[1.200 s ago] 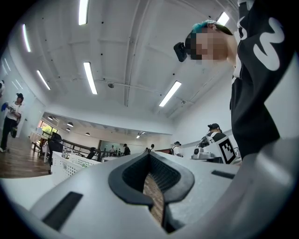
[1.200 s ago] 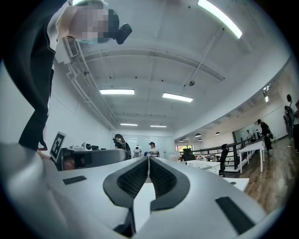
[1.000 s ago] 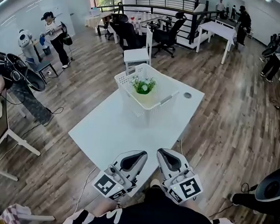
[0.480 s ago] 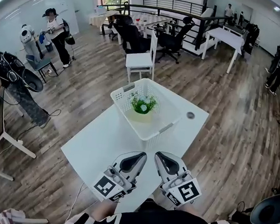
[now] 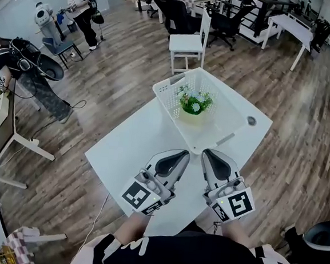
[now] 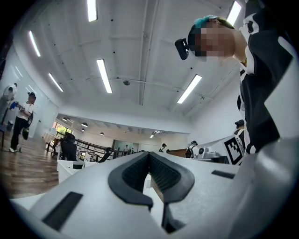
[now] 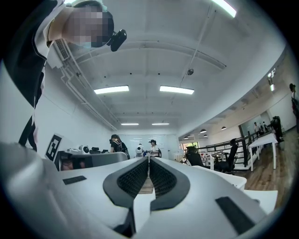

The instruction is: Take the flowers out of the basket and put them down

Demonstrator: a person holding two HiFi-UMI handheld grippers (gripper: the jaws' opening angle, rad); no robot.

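- Your left gripper (image 5: 181,155): jaws pressed together, empty.
- Your right gripper (image 5: 210,154): jaws pressed together, empty.
- Flowers (image 5: 194,100): upright inside the white basket (image 5: 170,90), on the table (image 5: 123,153) ahead of both grippers.

I count one basket (image 5: 167,89), one bunch of flowers (image 5: 194,101) and one white table (image 5: 130,149). Grippers, two: left gripper (image 5: 179,154), right gripper (image 5: 211,155). One white chair (image 5: 187,43). Two bystanders: person in a cap (image 5: 81,3), person bent over (image 5: 29,73). Black office chairs (image 5: 178,15), probably two; the far end is too crowded to confirm.
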